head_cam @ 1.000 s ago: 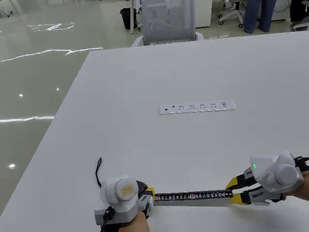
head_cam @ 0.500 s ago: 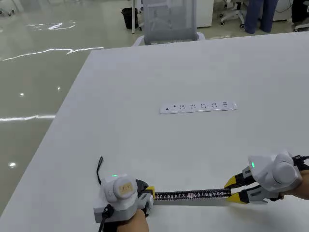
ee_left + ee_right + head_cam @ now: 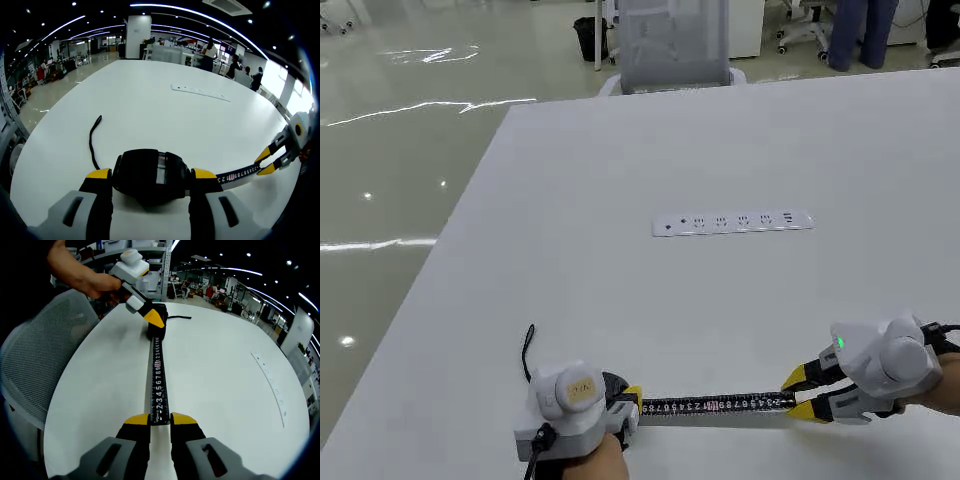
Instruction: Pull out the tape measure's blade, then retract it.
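Slippage at the hook end worries me most. My right gripper (image 3: 160, 418) is pinched on the free end of the blade (image 3: 157, 365), and a spring is presumably pulling against that small hold. If the jaws relax or the metal slides between them, I'd expect the blade to whip back and slam its tip into the tape measure case (image 3: 150, 177). The left gripper (image 3: 152, 174) is clamped across that black case, one jaw on each side. A weak squeeze there could let the rounded body twist or skid on the tabletop (image 3: 720, 300), so the whole thing drags toward my right gripper instead of taking in blade. Drifting the right gripper sideways or lifting it off the line would likely buckle the blade, which looks thin and stiff only while straight. I cannot tell whether a lock is set.

The case sits between the left gripper's jaws, resting on the tabletop, its mouth facing my right gripper. The blade's long axis runs straight from that mouth to the right gripper's jaws, low over the surface, numbered face up — seen from the right gripper it goes dead ahead. A black cord (image 3: 92, 140) trails ahead of the left gripper and off to its left, and a power strip (image 3: 732, 222) lies well beyond both grippers — clear of the blade's line.
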Available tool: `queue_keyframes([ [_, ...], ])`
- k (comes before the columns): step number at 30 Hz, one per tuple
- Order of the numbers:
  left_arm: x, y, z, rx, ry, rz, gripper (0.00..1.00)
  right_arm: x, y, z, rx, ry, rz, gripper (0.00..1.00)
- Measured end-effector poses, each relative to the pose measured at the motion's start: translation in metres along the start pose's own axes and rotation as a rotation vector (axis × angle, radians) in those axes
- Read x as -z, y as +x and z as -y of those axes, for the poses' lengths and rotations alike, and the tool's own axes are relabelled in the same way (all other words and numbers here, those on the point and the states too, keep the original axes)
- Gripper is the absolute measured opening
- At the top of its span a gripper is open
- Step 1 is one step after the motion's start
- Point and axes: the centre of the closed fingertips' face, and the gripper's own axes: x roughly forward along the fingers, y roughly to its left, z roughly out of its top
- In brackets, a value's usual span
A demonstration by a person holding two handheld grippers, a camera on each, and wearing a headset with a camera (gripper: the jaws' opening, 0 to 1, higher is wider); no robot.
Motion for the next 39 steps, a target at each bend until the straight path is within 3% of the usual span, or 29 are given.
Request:
queue_keyframes([
  [39, 0.000, -0.001, -0.001, 0.018, -0.012, -0.005, 0.57, -0.011, 0.009, -0.001, -0.004, -0.002, 0.010, 0.14],
])
